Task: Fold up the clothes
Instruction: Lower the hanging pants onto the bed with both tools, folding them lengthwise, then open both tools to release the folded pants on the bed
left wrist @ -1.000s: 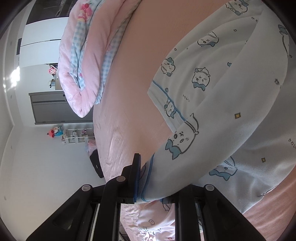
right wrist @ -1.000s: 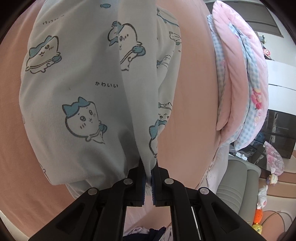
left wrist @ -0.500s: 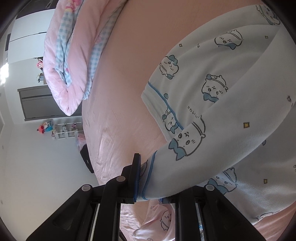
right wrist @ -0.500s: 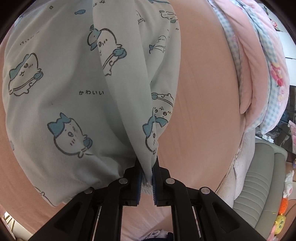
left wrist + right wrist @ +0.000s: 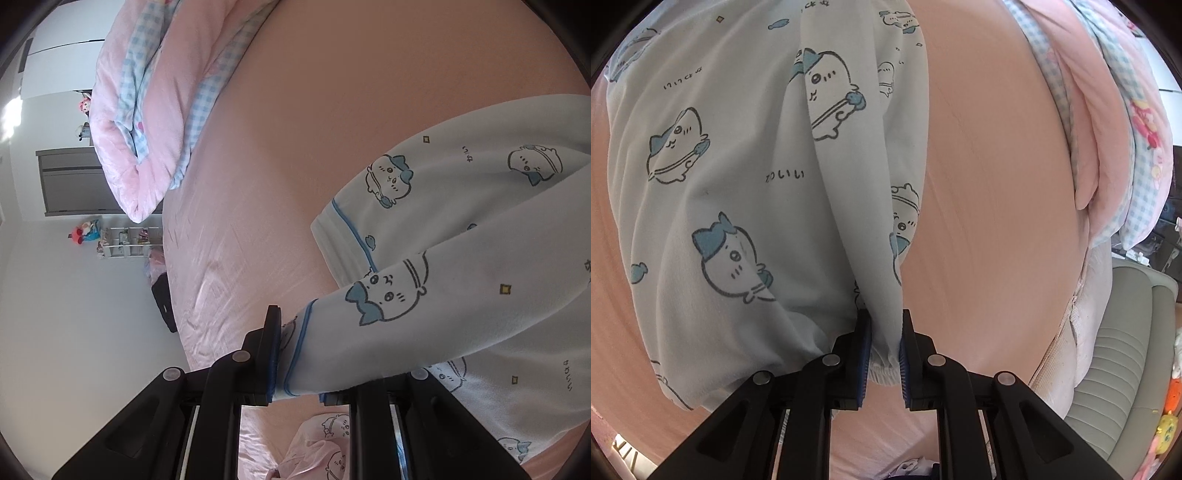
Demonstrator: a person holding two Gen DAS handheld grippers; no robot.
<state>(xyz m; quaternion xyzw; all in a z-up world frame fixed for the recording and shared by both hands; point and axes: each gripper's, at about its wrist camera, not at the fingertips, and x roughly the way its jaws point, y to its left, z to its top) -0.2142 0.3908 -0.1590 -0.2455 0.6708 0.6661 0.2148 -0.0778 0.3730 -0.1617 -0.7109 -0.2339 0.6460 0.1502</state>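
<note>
A white pajama garment (image 5: 443, 295) printed with blue-eared cartoon animals lies spread on the pink bed sheet (image 5: 332, 110). My left gripper (image 5: 303, 354) is shut on its blue-piped cuff, and the cloth drapes over and hides the right finger. In the right wrist view the same garment (image 5: 738, 166) lies flat ahead with a raised fold running to my right gripper (image 5: 884, 325). Its jaws are opening, and the gathered elastic edge still fills the gap and touches both blue pads.
A rolled pink quilt (image 5: 147, 110) with blue gingham lies along the far side of the bed (image 5: 1108, 129). A grey-green sofa (image 5: 1126, 350) stands beside the bed. Another pink printed garment (image 5: 325, 443) lies below the left gripper. A toy shelf (image 5: 122, 240) hangs on the wall.
The left gripper has carried the cuff sideways across the bed, so more bare sheet shows. The right gripper's jaws have parted a little and it has tipped further down.
</note>
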